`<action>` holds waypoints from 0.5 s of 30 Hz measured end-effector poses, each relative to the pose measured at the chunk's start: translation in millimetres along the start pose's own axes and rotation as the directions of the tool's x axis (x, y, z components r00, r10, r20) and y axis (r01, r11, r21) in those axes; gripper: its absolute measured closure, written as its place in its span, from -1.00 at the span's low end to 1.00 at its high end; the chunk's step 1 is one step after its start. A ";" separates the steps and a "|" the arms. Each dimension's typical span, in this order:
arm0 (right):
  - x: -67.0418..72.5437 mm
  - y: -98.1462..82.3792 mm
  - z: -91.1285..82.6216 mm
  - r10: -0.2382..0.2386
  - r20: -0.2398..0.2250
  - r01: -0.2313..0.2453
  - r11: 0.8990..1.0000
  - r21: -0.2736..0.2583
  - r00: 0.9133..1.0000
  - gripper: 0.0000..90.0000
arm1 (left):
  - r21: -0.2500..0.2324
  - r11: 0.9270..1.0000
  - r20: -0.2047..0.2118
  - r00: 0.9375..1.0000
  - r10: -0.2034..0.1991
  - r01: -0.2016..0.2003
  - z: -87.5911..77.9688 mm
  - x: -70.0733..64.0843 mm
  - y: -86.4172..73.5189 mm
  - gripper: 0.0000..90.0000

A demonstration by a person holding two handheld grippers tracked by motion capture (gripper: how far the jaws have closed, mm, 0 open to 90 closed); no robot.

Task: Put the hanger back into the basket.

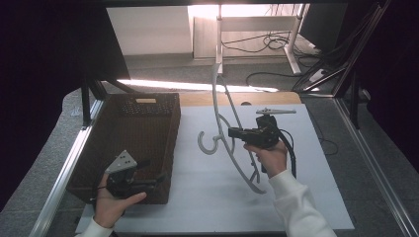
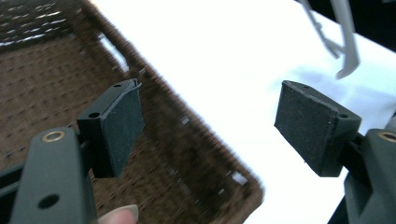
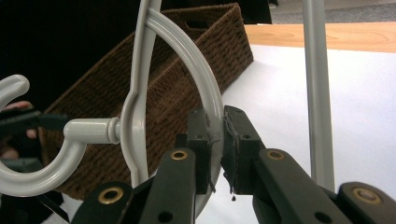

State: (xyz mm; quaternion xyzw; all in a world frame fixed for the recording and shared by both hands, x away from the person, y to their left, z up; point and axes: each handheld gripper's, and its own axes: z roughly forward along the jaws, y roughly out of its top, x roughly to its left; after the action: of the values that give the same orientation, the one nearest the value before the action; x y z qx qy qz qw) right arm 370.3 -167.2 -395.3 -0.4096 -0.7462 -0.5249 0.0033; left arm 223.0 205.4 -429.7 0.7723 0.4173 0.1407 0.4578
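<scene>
My right claw [image 1: 232, 132] pinches the hanger [image 1: 223, 123]: in the right gripper view both pads [image 3: 233, 144] press on a curved inner bar of the grey plastic, just beside the neck where the hook [image 3: 42, 163] juts out. The hanger [image 3: 140, 93] stands lifted off the white mat [image 1: 296, 163], its top arm reaching up past the far edge of the table and its lower arm sweeping down towards me, the tip close above the mat in front of my right hand [image 1: 271, 155]. The hook points left, toward the basket [image 1: 133, 143] but apart from it.

My left claw [image 1: 157, 178] is spread wide with nothing between its jaws. In the left gripper view one pad [image 2: 122, 122] hangs over the basket's woven floor and the other [image 2: 306, 126] over the mat, so the near right corner of the basket rim [image 2: 224, 158] runs between them. My left hand [image 1: 116, 200] sits at the basket's near edge.

The basket lies along the mat's left side, its right wall on the mat. Between that wall and the hanger there is a strip of bare mat; right of the hanger the mat is open out to its edge. A wooden strip [image 1: 212, 98] shows beyond the mat's far edge.
</scene>
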 end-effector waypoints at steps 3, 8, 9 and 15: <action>-0.2 -0.2 0.5 0.004 -0.003 -0.004 1.000 -0.005 1.000 0.81 | -0.001 1.000 0.026 1.000 0.009 -0.009 6.5 -7.6 6.5 -0.49; -0.4 -0.7 2.0 0.008 -0.008 -0.008 1.000 -0.009 1.000 0.81 | 0.008 1.000 0.062 0.998 0.015 -0.015 20.6 -21.2 14.4 -0.46; -0.4 -0.9 2.4 0.013 -0.010 -0.013 1.000 -0.011 1.000 0.81 | 0.011 1.000 0.061 0.998 0.016 -0.016 23.9 -24.7 16.1 -0.45; -0.5 -1.0 1.7 0.029 -0.019 -0.030 0.999 -0.031 0.999 0.81 | 0.004 1.000 0.101 0.995 0.014 -0.014 44.8 -46.8 29.5 -0.43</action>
State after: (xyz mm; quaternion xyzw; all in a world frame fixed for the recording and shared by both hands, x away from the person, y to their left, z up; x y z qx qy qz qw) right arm 370.7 -166.3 -397.0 -0.4155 -0.7317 -0.5402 0.0116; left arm 236.4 135.8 -421.9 0.7824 0.3886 0.1039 0.4755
